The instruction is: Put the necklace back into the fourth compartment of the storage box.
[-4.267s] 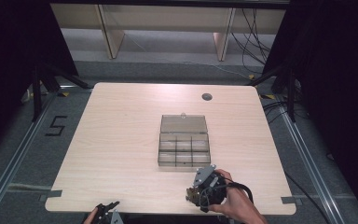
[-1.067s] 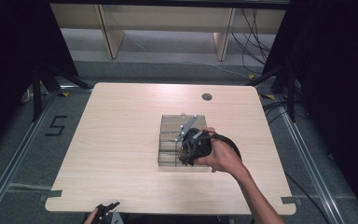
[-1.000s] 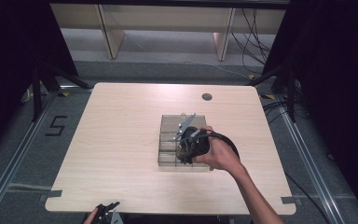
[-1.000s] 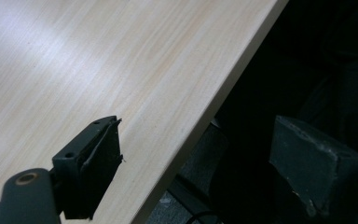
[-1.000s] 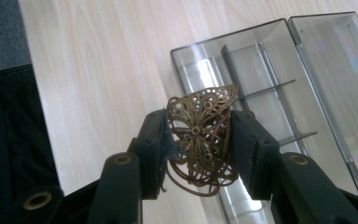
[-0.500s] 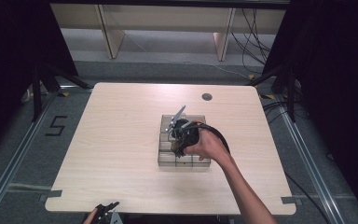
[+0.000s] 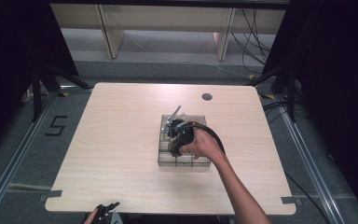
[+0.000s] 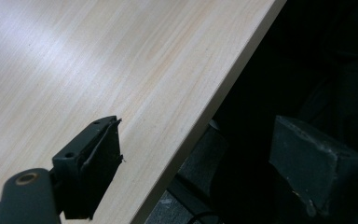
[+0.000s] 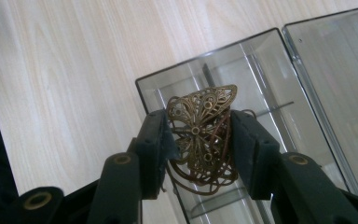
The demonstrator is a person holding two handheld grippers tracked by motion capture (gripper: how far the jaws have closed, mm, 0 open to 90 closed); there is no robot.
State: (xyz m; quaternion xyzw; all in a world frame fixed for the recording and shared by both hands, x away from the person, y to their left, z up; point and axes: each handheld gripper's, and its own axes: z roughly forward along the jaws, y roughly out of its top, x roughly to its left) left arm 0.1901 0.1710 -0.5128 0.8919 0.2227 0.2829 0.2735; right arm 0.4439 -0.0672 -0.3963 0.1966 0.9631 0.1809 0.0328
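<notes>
- The light wooden table (image 7: 121, 154) takes up the middle of the high view; a small dark round hole (image 7: 207, 97) sits toward its upper right.
- A clear, smoke-tinted compartment box (image 7: 200, 161) lies on the table just right of the frame's centre, its lid (image 9: 340, 60) folded open flat beside it, seen at the upper right of the right gripper view.
- The person's right forearm (image 7: 242, 196) reaches in from the bottom right of the high view, and the hand (image 7: 204, 145) holds the right gripper (image 7: 177, 137) over the box.
- In the right gripper view, the right gripper (image 9: 198, 135) has its jaws clamped on a brass filigree ornament (image 9: 203, 126), held above a compartment at the box's corner.
- The left gripper (image 7: 106, 212) sits at the bottom edge of the high view, left of centre, at the table's near edge; its own view shows the jaws wide apart with nothing between them, one over the wood, one past the edge.
</notes>
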